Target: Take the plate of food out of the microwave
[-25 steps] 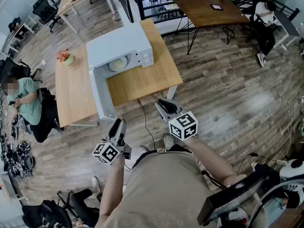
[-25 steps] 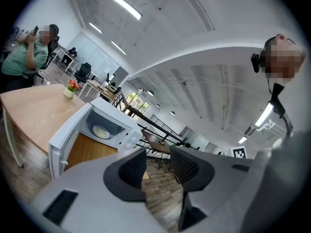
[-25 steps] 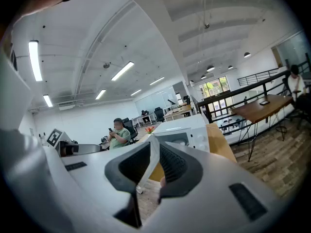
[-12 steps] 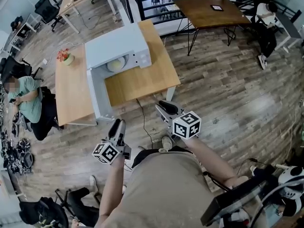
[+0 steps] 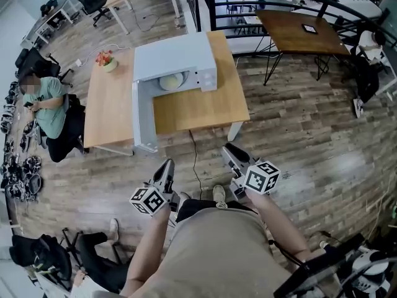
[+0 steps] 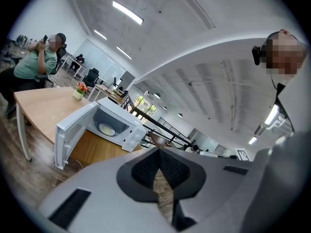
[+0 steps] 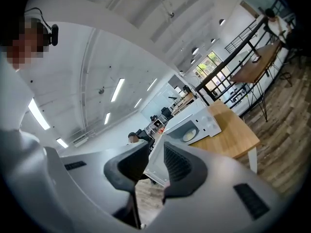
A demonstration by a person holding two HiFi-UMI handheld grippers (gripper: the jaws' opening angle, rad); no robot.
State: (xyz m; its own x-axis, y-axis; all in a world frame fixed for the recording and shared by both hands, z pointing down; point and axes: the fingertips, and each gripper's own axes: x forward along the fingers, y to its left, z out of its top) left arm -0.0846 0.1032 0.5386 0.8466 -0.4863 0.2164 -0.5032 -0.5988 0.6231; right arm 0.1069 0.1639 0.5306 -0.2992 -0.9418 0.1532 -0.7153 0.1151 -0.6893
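Observation:
A white microwave (image 5: pixel 175 61) stands on a light wooden table (image 5: pixel 205 107), with its door (image 5: pixel 141 120) swung wide open to the left. Inside it a pale plate of food (image 5: pixel 172 82) lies on the turntable. Both grippers hang well short of the table, over the plank floor near my body. My left gripper (image 5: pixel 168 164) is shut with nothing between its pads. My right gripper (image 5: pixel 231 149) has a small gap between its jaws and holds nothing. The left gripper view shows the microwave (image 6: pixel 116 123) and plate (image 6: pixel 106 128) far ahead, as the right gripper view does the microwave (image 7: pixel 194 123).
A seated person in a green shirt (image 5: pixel 49 107) is at the table's left end. A small flower pot (image 5: pixel 105 59) stands on the table behind the microwave. A black cable (image 5: pixel 195 157) runs down to the floor. A dark table (image 5: pixel 301 30) and railing stand at the back right.
The head view has shifted, so the table and microwave now sit further right and lower. Both grippers appear lower in the picture. The left jaws seem to have come together.

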